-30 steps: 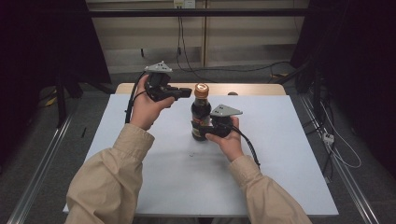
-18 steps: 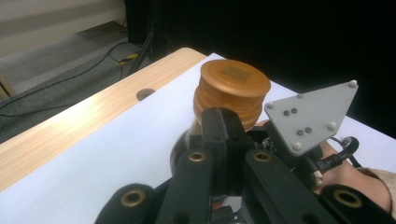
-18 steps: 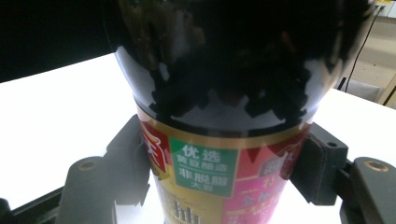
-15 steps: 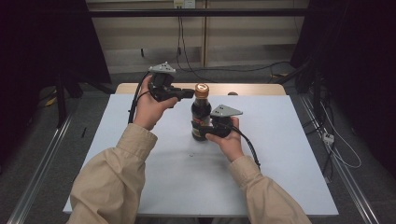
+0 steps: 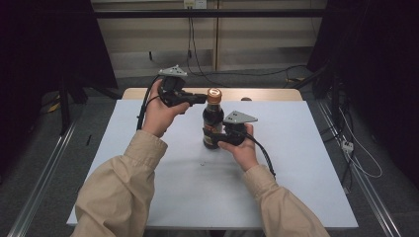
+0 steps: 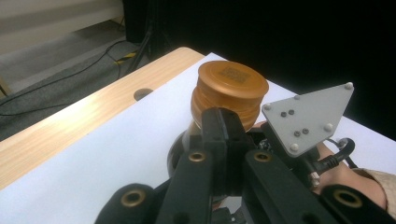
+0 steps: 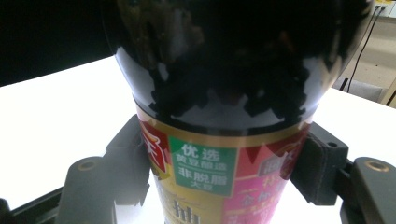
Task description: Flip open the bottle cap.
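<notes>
Dark curtains closed in the space on both sides, and cables trailed over the grey floor beyond a white-topped table (image 5: 296, 148) whose pale wooden far edge (image 5: 267, 94) showed at twelve o'clock in the high view. Beige sleeves came in from six o'clock.

At about ten o'clock from the table's middle, the person's left hand (image 5: 157, 114) held the left gripper (image 5: 197, 98) raised off the surface, its grey three-cornered plate on top and its black cable looping down beside the wrist. It pointed toward three o'clock, with its tips right at the orange-brown cap (image 5: 214, 95) of the bottle. In the left gripper view the two black jaws lay pressed together, flat against each other, with their shared tip just below and against the ribbed side of the cap (image 6: 231, 91); they gripped nothing.

Near the table's centre stood the dark sauce bottle (image 5: 213, 121), upright on the white surface, its label low on the body.

At about four o'clock from the bottle, the right hand (image 5: 243, 148) held the right gripper (image 5: 213, 137) low, its own grey plate uppermost. In the right gripper view its jaws sat one on each side of the labelled lower body of the bottle (image 7: 219, 93), both pads against the red, green and gold label, clamped on it.
</notes>
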A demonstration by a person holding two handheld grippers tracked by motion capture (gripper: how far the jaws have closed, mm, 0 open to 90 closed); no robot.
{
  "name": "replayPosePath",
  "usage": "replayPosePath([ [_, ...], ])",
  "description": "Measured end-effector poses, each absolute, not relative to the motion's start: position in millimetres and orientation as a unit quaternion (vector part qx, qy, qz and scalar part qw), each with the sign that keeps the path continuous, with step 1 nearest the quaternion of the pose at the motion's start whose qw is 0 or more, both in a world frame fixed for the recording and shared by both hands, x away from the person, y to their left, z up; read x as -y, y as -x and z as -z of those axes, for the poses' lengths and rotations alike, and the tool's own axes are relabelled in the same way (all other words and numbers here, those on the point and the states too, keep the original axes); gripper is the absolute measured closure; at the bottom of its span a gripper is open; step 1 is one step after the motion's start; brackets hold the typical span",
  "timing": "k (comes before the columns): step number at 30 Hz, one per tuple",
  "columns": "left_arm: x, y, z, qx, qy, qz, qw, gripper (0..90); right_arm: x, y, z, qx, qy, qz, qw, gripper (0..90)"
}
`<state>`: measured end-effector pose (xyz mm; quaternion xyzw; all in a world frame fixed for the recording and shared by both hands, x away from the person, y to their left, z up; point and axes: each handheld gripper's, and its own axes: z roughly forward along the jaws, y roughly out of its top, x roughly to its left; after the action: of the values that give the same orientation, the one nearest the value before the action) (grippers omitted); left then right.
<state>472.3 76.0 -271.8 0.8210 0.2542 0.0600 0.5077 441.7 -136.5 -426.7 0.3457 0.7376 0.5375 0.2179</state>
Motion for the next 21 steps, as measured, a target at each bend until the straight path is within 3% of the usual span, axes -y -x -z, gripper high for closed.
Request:
replayPosePath([
  [21,-73.1,-472.9,268.1,-0.25,-0.819,-0.061,0.513,90.0,137.0,-442.1,427.1,-0.736,-0.348,-0.54,0.215,30.6],
])
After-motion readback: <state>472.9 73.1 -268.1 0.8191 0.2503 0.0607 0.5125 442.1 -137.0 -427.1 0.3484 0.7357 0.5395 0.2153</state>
